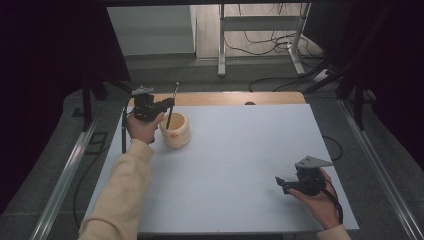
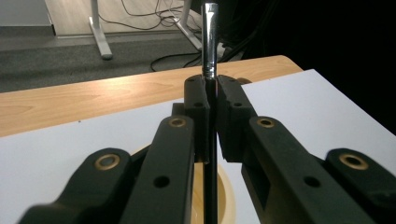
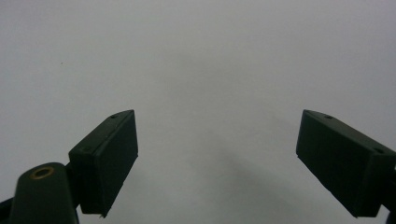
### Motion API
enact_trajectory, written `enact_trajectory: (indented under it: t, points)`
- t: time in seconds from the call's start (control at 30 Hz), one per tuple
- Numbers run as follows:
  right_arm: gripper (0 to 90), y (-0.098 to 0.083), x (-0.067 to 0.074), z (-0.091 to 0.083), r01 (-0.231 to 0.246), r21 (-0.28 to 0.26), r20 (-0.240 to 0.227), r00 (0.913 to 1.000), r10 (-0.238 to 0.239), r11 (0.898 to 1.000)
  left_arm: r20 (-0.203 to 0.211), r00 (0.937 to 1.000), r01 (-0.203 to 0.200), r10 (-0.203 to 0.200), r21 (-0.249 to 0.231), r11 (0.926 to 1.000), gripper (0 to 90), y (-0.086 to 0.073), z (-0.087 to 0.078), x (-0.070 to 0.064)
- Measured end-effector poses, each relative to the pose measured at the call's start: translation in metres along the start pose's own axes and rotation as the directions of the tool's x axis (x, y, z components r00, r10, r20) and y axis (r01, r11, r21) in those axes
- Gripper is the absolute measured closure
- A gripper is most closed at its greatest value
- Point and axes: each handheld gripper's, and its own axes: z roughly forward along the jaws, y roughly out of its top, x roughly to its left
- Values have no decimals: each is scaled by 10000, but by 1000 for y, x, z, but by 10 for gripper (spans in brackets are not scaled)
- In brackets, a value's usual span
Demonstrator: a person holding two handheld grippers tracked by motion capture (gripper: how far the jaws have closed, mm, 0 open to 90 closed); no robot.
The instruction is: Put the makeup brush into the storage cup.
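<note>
White covering lies over most of the counter (image 1: 235, 165), and nearest the bottom edge of the high view the two forearms come in, the left one in a cream sleeve (image 1: 120, 195). At the lower right of that view the right claw (image 1: 281, 183) is held in the person's hand just above the white surface, pointing toward the left of the frame. In the right gripper view its two black jaws stand spread wide apart with nothing between them, bare white surface beyond.

Farther up, at the upper left of the high view, the left claw (image 1: 170, 104) is held above a cream-coloured pot (image 1: 176, 131) that stands on the white surface near its far left corner. A small orange mark shows on the pot's front. The left claw is pressed together on a thin dark brush (image 1: 172, 105), pinching it partway along its handle. The brush stands nearly upright, tilted a little, its lower end down inside the pot and its upper end rising above the jaws. In the left gripper view the brush (image 2: 209, 51) has a silver metal collar just above the closed jaws, and the pot's rim (image 2: 224, 191) shows below them.

Beyond the white covering a strip of bare wood (image 1: 235, 98) runs along the counter's far edge. Behind it lie grey floor, a white metal frame (image 1: 260, 30) and loose cables (image 1: 260, 45) at the top of the frame.
</note>
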Motion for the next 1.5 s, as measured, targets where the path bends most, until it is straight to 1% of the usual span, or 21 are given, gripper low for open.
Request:
enact_trajectory:
  t: [0.3, 0.5, 0.57, 0.77, 0.8, 0.97, 1.37, 1.5]
  points:
    - [130, 0, 0, 0, -17, 12, -28, 10000, 17, 10000, -146, 9999, 46, -46, 15, 10000, 838, 2, 11, 4]
    - [130, -1, -1, 0, -29, 4, -21, 10000, 29, 10000, -163, 9998, 147, -148, -30, 9999, 838, 3, 16, 4]
    - [130, 0, -1, 0, -22, 8, -20, 10000, 22, 10000, -177, 9998, 123, -124, -42, 9999, 838, 3, 18, 4]
    - [130, -1, -1, 1, -3, 29, -27, 10000, 3, 10000, -186, 9997, 185, -187, -63, 9998, 838, 1, 27, 5]
    - [130, -1, -1, 1, -12, 46, -25, 10000, 12, 10000, -208, 9997, 145, -146, -52, 9999, 838, 0, 28, 5]
    - [130, -1, -1, 1, -37, 44, -15, 10000, 37, 10000, -248, 9994, 244, -243, 15, 9997, 838, -2, 34, 9]
    - [130, -1, -2, 0, -56, 19, -4, 10000, 56, 10000, -207, 9996, 196, -196, 5, 9998, 838, -7, 36, 10]
    - [130, -1, -2, 1, -30, 33, -1, 10000, 30, 10000, -275, 9996, 70, -72, -86, 9999, 836, -10, 37, 12]
